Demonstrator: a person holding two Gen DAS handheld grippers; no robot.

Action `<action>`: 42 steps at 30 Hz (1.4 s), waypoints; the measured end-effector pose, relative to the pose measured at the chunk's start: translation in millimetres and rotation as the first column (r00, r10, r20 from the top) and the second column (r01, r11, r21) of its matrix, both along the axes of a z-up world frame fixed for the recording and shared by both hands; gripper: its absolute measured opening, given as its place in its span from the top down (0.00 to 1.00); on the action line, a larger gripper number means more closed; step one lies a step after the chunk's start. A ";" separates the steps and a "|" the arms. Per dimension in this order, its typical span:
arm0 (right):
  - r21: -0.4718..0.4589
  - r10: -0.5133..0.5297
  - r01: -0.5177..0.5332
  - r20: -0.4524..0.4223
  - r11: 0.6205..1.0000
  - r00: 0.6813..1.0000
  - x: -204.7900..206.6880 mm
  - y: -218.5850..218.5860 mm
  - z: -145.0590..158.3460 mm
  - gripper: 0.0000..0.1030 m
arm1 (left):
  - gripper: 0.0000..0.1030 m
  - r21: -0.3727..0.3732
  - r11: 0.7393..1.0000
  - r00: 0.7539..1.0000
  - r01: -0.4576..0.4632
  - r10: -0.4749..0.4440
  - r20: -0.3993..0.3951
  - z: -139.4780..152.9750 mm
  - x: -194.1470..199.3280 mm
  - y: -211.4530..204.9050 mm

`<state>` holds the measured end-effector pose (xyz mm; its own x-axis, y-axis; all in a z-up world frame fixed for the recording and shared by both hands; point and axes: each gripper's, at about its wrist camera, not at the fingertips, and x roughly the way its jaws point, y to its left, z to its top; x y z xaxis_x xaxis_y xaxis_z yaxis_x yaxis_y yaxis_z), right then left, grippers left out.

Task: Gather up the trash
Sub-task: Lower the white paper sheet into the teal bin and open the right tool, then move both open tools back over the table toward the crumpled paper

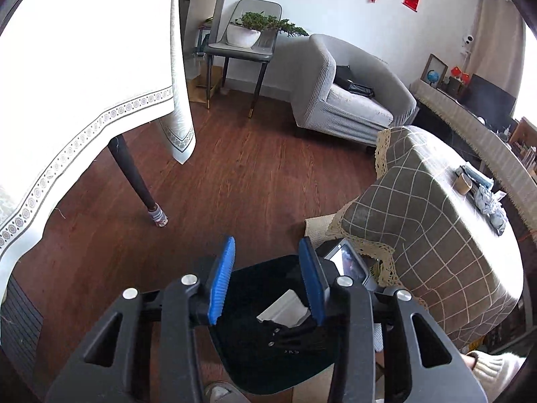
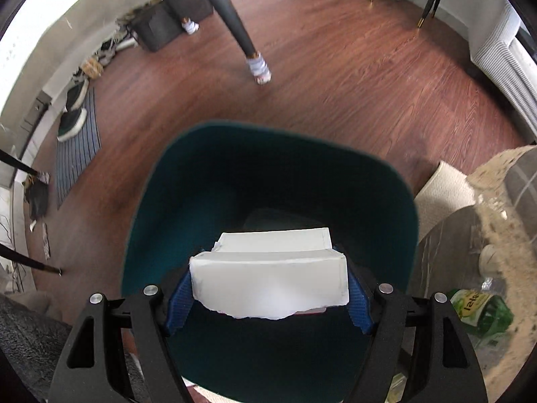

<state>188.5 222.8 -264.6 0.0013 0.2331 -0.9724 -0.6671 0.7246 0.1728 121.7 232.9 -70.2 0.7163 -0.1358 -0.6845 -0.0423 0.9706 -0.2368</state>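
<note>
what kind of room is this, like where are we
Most likely a living room in a home. A grey armchair stands by the wall on a wood floor, a potted plant sits on a chair, and a table under a white patterned tablecloth is nearby.

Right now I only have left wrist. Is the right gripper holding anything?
Observer: Yes. The right gripper is clamped on a white box, above the bin.
Operator: Any trash left that I can't see?
Observer: A green bottle lies right of the bin, beside the cloth fringe.
Operator: Anything on the floor left of the bin?
Observer: Shoes on a striped mat by the wall.
</note>
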 end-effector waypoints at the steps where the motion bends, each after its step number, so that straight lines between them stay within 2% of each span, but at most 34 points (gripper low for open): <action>1: -0.014 0.007 -0.007 0.007 1.000 1.000 -2.7 0.1 -3.0 0.19 | 0.59 -0.006 1.000 1.000 -0.003 0.003 0.003 1.6 0.6 1.8; 3: -0.040 0.008 -0.007 0.032 0.999 0.999 -7.2 -1.5 -5.3 0.11 | 0.59 -0.006 1.000 1.000 -0.014 0.014 0.019 7.4 1.5 2.6; 6: -0.040 -0.006 0.007 0.021 0.999 1.000 -9.0 -10.4 -4.5 0.11 | 0.59 0.001 1.000 0.999 -0.027 0.027 0.028 11.1 0.4 2.9; 10: -0.033 -0.016 0.017 0.029 0.999 0.999 -9.0 -23.5 1.4 0.11 | 0.59 -0.027 0.999 0.998 -0.038 0.039 0.052 20.5 -0.3 5.0; 16: 0.040 -0.031 0.030 0.034 0.999 0.999 -13.4 -38.9 26.9 0.11 | 0.55 -0.020 0.998 0.993 -0.060 0.061 0.096 42.1 -1.2 -3.5; 18: 0.058 -0.021 0.018 0.062 0.998 0.998 -17.4 -40.6 39.1 0.11 | 0.49 -0.013 0.998 0.991 -0.064 0.065 0.120 52.0 -0.6 -7.9; 22: 0.146 -0.019 0.003 0.110 0.989 0.994 -20.1 -47.3 74.2 0.11 | 0.49 0.102 0.991 0.982 -0.085 0.066 0.178 68.4 -2.7 -19.3; 24: 0.181 -0.017 -0.010 0.146 0.983 0.989 -21.0 -52.9 92.7 0.12 | 0.49 0.122 0.988 0.979 -0.090 0.066 0.191 73.2 -2.9 -22.5; 27: 0.243 -0.043 -0.008 0.202 0.970 0.979 -21.4 -64.1 125.2 0.21 | 0.44 0.099 0.990 0.977 -0.098 0.077 0.198 78.2 -2.6 -25.6; 33: 0.356 -0.147 0.025 0.318 0.934 0.936 -15.8 -104.3 190.5 0.27 | 0.35 0.049 0.994 0.967 -0.096 0.081 0.240 96.6 -5.7 -38.7; 36: 0.398 -0.194 0.045 0.343 0.916 0.919 -14.4 -124.9 209.8 0.30 | 0.30 0.040 0.996 0.966 -0.081 0.069 0.248 101.6 -5.1 -49.5; 42: 0.388 -0.248 0.079 0.407 0.918 0.879 -17.2 -163.9 231.6 0.30 | 0.25 0.031 0.999 0.967 -0.029 0.020 0.253 105.9 -0.1 -84.9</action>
<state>171.3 59.0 -33.0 0.4769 0.5144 -0.7127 -0.6104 0.7773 0.1525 121.7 148.0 35.7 0.8694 -0.0959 -0.4847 -0.0090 0.9777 -0.2096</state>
